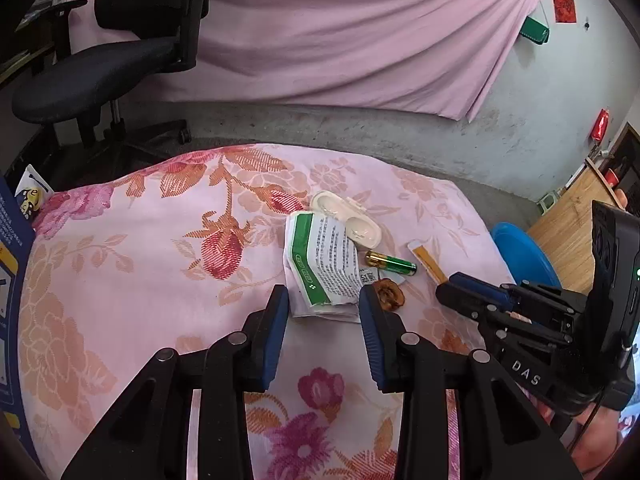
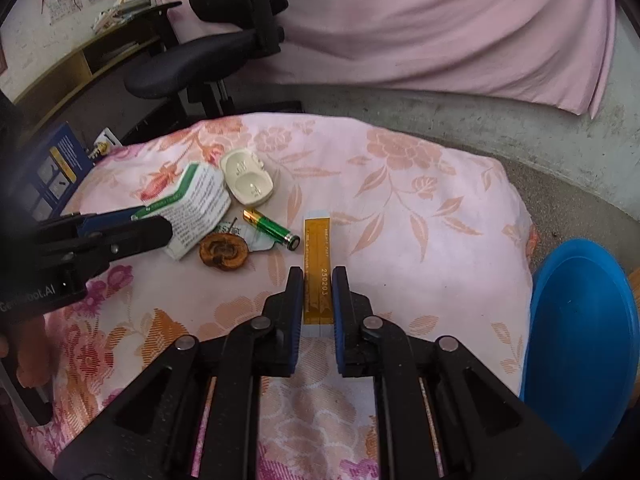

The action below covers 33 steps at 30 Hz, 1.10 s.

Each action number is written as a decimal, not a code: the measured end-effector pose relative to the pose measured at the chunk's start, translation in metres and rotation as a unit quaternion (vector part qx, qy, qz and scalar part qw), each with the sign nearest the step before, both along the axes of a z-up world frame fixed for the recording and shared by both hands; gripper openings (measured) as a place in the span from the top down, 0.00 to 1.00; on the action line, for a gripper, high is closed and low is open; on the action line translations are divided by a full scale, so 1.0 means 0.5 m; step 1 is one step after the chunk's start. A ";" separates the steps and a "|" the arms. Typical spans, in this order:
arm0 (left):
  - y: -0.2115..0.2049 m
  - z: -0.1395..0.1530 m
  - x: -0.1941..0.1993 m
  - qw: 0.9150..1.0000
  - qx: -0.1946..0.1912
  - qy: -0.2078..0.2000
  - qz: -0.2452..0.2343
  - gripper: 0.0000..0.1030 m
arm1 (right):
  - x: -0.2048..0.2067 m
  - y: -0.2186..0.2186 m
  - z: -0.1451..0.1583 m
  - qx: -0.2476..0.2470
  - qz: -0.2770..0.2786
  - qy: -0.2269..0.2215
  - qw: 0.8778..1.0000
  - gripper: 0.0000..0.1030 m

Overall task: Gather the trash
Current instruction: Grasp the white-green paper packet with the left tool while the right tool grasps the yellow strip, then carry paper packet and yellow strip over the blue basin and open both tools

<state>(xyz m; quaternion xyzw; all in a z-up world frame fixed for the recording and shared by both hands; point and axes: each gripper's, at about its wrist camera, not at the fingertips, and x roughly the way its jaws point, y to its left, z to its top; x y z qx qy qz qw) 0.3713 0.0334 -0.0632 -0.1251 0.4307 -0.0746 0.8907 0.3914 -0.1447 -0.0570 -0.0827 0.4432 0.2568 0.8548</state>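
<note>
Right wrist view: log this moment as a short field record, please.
surface: floral cloth
right hand-held gripper: closed on yellow sachet
left hand-held gripper: open, straddling green-and-white wrapper
other trash: battery, brown dried slice, white plastic case
bin: blue, at right

A black office chair (image 1: pixel 100 60) is standing on the grey concrete floor (image 1: pixel 360 128) beyond the floral pink cloth (image 1: pixel 140 260), and a pink sheet (image 1: pixel 340 32) is hanging in folds across the wall behind it. A red paper square (image 1: pixel 562 0) is showing on the white wall. At the left edge, a blue printed box (image 2: pixel 60 164) is leaning by the cloth. Far left, a low shelf (image 2: pixel 80 60) is holding papers.
</note>
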 end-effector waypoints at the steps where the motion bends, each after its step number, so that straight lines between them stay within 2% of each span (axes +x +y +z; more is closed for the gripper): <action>1: -0.001 0.001 -0.004 1.000 0.000 -0.003 0.000 0.70 | -0.003 -0.004 0.004 0.005 -0.001 -0.003 1.000 0.64; 10: -0.005 0.014 -0.022 1.000 0.010 -0.019 -0.002 0.73 | -0.025 -0.023 0.031 0.037 -0.007 -0.036 0.999 0.64; 15: -0.025 0.019 -0.031 0.999 0.032 -0.026 -0.016 0.73 | -0.027 -0.020 0.032 0.042 -0.006 -0.034 0.999 0.64; 20: -0.028 0.030 -0.050 0.998 0.040 -0.051 -0.015 0.73 | -0.038 -0.031 0.046 0.054 -0.009 -0.053 0.997 0.64; 24: -0.035 0.045 -0.069 0.995 0.052 -0.084 -0.015 0.73 | -0.064 -0.044 0.065 0.069 -0.010 -0.089 0.994 0.64; 28: -0.060 0.067 -0.099 0.987 0.083 -0.138 -0.020 0.73 | -0.095 -0.054 0.091 0.080 -0.018 -0.139 0.987 0.64; 33: -0.090 0.097 -0.139 0.969 0.116 -0.215 -0.018 0.73 | -0.129 -0.082 0.123 0.109 -0.037 -0.197 0.974 0.64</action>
